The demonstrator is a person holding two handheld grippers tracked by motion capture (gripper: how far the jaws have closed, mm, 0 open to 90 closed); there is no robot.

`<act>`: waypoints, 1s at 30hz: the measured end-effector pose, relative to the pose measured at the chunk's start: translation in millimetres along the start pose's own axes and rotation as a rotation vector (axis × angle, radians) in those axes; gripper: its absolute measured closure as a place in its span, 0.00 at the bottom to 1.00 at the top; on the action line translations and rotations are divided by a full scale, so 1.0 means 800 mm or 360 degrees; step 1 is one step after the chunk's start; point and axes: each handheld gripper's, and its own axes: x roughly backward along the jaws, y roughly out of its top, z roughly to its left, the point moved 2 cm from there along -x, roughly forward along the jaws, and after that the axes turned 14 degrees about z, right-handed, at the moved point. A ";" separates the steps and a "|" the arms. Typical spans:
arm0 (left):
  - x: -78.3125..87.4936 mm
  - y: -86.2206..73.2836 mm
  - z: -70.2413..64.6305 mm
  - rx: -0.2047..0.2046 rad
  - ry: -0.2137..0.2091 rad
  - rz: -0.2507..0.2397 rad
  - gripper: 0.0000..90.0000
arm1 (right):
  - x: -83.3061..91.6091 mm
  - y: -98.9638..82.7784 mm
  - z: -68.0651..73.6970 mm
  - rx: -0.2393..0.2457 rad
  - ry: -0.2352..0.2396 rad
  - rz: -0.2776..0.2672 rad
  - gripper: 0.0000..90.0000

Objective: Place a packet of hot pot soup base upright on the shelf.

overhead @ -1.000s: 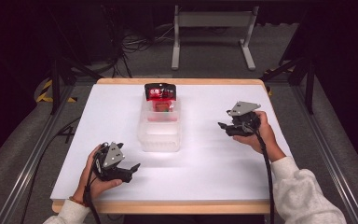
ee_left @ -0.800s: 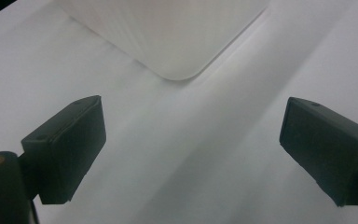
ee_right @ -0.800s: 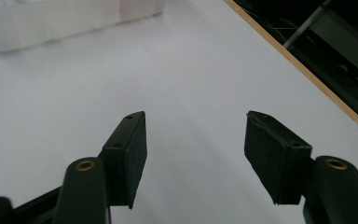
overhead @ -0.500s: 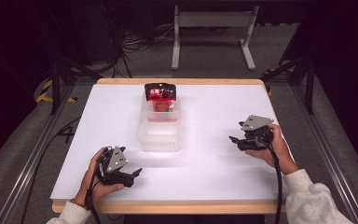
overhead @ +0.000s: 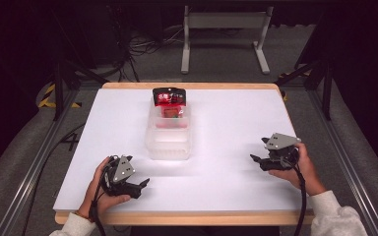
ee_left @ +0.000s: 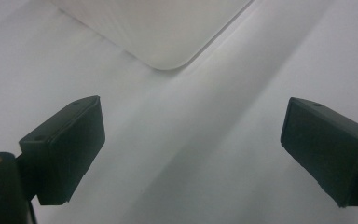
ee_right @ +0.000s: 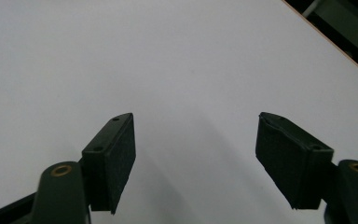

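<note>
Both tools are empty. Your left tool [overhead: 142, 184] sits at the near left of the desk [overhead: 236, 123], jaws spread wide with nothing between them. Your right tool [overhead: 254, 158] is at the near right, jaws just as wide, bare desk between them.

The clear plastic box [overhead: 170, 140] stands mid-desk, long axis running near to far, well apart from both tools. A red packet [overhead: 170, 101] sits at its far end; can't tell whether it's inside the box or leaning against it. In the left gripper view a rounded corner of the box [ee_left: 168, 56] shows just ahead of the jaws, not touching.

Handling, as a judgement: the box looks light, thin-walled and stiff enough, but the walls will flex and the plastic is slick. Take it by a long side wall or over the rim, one pad inside and one outside, near a corner where it's stiffest. Squeeze gently; too hard and it may bow or pop out. The packet looks soft and crinkly: pinch its top edge.

Against a second ago: your right hand has dropped from the far right, level with the box, to the near right. Your left hand slid a little nearer the front edge. Box and packet haven't moved.
</note>
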 end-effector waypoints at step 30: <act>0.002 -0.005 -0.007 -0.0024 -0.0011 -0.0009 0.08 | 0.026 -0.086 0.019 -0.0140 -0.0019 -0.0066 0.20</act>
